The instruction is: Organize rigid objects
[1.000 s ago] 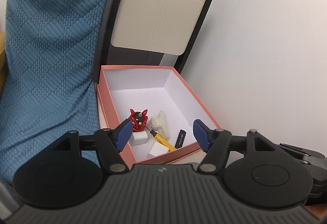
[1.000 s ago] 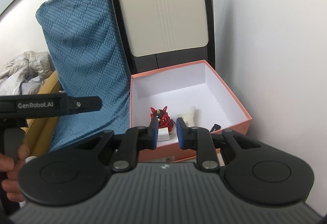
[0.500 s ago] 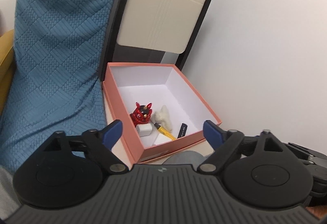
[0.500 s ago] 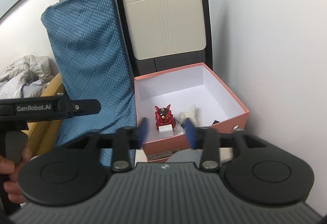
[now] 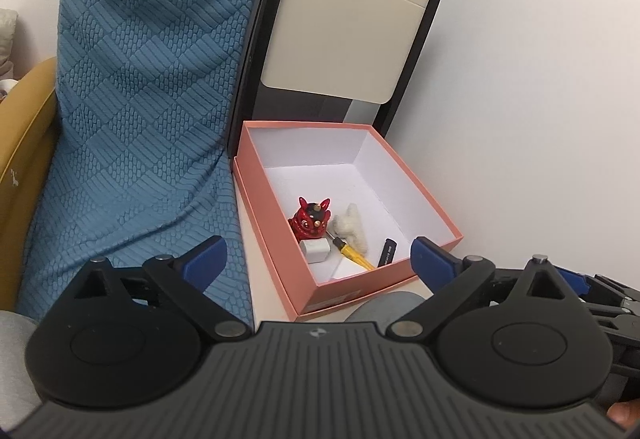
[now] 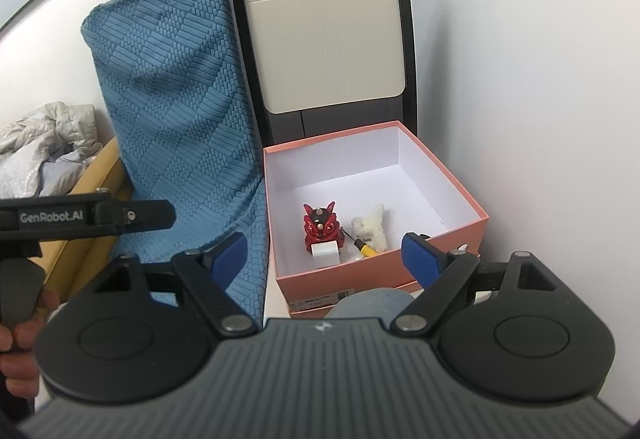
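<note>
An open pink box (image 5: 424, 195) (image 6: 468, 235) with a white inside holds a red figurine (image 5: 311, 215) (image 6: 321, 227), a white cube (image 5: 315, 250) (image 6: 326, 251), a cream fuzzy toy (image 5: 352, 225) (image 6: 372, 226), a yellow-handled tool (image 5: 352, 251) (image 6: 366, 250) and a black stick (image 5: 387, 251). My left gripper (image 5: 318, 257) is open and empty, held back in front of the box. My right gripper (image 6: 324, 255) is open and empty, also in front of the box. The left gripper's body (image 6: 80, 219) shows in the right wrist view.
A blue textured cushion (image 5: 140, 99) (image 6: 180, 99) leans left of the box. A cream and black folded chair (image 5: 344, 39) (image 6: 324, 39) stands behind it. A white wall (image 5: 540, 79) is on the right. A grey round object (image 6: 368, 301) lies at the box's front.
Both grippers have opened wide and drawn back from the box. The right one was nearly shut a second ago. The items in the box have not moved.
</note>
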Available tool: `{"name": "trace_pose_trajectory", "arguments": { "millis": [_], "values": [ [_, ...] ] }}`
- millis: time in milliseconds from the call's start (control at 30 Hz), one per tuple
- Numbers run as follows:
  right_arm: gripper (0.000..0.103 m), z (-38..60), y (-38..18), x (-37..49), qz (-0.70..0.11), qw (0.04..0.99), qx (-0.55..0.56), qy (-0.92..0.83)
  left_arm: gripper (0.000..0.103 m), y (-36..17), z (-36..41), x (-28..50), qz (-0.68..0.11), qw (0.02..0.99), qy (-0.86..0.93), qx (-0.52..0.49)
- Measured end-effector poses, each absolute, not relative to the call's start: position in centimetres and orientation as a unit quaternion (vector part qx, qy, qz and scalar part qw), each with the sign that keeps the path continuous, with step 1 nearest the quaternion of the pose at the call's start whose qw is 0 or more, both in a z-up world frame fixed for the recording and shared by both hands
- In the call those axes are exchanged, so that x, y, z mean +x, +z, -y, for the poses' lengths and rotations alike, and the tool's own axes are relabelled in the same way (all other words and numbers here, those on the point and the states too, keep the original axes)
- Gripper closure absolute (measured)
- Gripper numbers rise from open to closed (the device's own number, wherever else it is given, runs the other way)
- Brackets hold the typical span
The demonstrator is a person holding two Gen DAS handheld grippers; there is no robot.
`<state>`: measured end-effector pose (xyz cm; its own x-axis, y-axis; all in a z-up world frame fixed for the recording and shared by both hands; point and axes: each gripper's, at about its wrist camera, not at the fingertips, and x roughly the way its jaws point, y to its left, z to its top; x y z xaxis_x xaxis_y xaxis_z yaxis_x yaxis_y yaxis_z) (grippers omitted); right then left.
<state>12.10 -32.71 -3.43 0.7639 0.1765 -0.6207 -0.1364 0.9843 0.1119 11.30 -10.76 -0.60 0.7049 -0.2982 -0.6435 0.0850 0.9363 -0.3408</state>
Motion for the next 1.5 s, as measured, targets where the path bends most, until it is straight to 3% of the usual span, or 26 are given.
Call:
{"name": "trace_pose_trajectory", "arguments": {
  "millis": [1500],
  "values": [
    [0.017,31.7,-4.1,12.7,-0.35,0.932,0.018,0.095,0.003,-1.6,9.9,11.6,-0.379,0.91,-0.084,-0.143]
  ]
}}
